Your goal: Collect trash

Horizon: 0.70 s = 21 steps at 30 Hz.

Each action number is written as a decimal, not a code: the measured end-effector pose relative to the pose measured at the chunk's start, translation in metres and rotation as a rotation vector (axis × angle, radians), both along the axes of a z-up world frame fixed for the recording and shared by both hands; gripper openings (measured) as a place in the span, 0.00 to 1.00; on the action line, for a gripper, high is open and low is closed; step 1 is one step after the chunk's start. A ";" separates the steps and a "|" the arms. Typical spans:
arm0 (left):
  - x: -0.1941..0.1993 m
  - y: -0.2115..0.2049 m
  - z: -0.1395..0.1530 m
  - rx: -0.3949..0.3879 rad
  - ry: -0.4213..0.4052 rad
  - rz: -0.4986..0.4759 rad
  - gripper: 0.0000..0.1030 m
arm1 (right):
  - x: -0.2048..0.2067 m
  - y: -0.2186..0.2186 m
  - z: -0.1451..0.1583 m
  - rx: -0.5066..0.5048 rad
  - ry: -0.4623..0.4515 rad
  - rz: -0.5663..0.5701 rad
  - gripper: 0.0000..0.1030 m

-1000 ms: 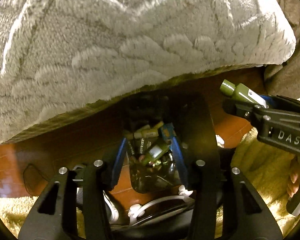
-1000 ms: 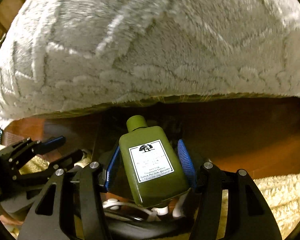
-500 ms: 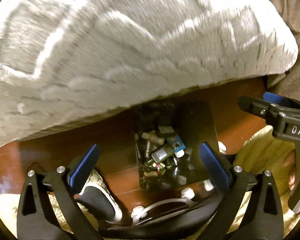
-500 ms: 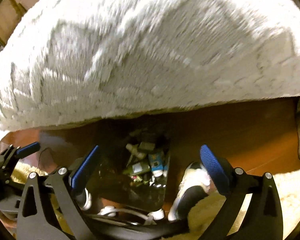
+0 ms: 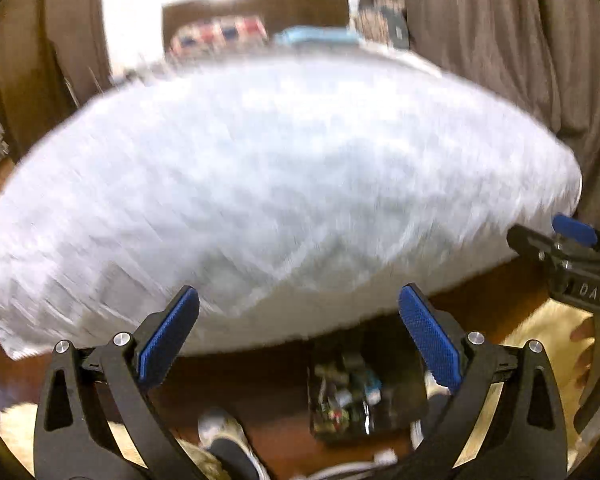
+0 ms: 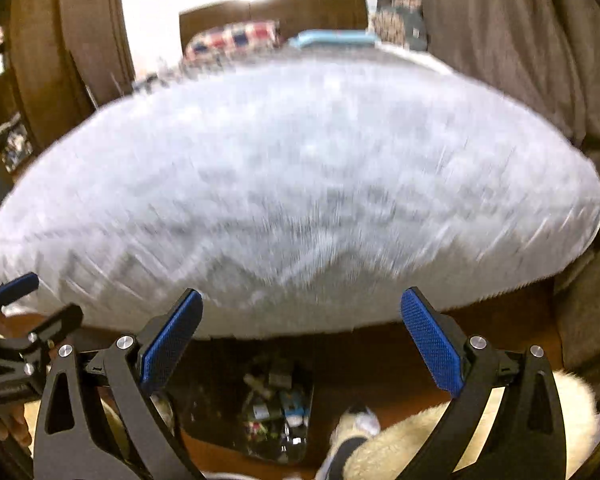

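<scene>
A dark trash bin (image 5: 348,428) stands on the wooden floor below the bed, holding several small bottles and tubes; it also shows in the right wrist view (image 6: 276,420). My left gripper (image 5: 298,336) is open and empty, raised above the bin. My right gripper (image 6: 300,338) is open and empty too, above and in front of the bin. The right gripper also shows at the right edge of the left wrist view (image 5: 568,248). The left gripper shows at the left edge of the right wrist view (image 6: 24,308). Both views are blurred by motion.
A bed with a fluffy pale grey blanket (image 5: 284,184) fills the middle. Pillows and a headboard (image 6: 276,12) lie at its far end. Brown curtains (image 5: 520,60) hang at the right. A cream rug (image 6: 412,440) and the person's shoes (image 5: 224,436) are near the bin.
The right gripper let the green bottle go into the bin and the left gripper opened. Both grippers have since lifted and tilted up, so the whole bed shows.
</scene>
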<state>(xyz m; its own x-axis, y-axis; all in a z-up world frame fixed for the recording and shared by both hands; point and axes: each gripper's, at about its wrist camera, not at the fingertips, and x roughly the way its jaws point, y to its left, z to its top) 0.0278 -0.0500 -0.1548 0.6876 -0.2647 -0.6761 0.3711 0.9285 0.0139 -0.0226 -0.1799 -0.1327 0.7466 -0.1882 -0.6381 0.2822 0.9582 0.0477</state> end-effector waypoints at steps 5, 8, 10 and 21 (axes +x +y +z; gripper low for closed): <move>-0.023 0.012 0.058 -0.030 -0.217 0.072 0.92 | -0.028 -0.001 0.052 -0.057 -0.183 -0.044 0.97; -0.034 0.020 0.085 -0.030 -0.315 0.112 0.92 | -0.046 -0.001 0.075 -0.114 -0.271 -0.079 0.97; -0.043 0.023 0.098 -0.037 -0.367 0.125 0.92 | -0.057 0.001 0.088 -0.156 -0.315 -0.100 0.97; -0.086 0.034 0.135 -0.072 -0.536 0.155 0.92 | -0.102 0.007 0.129 -0.241 -0.483 -0.180 0.97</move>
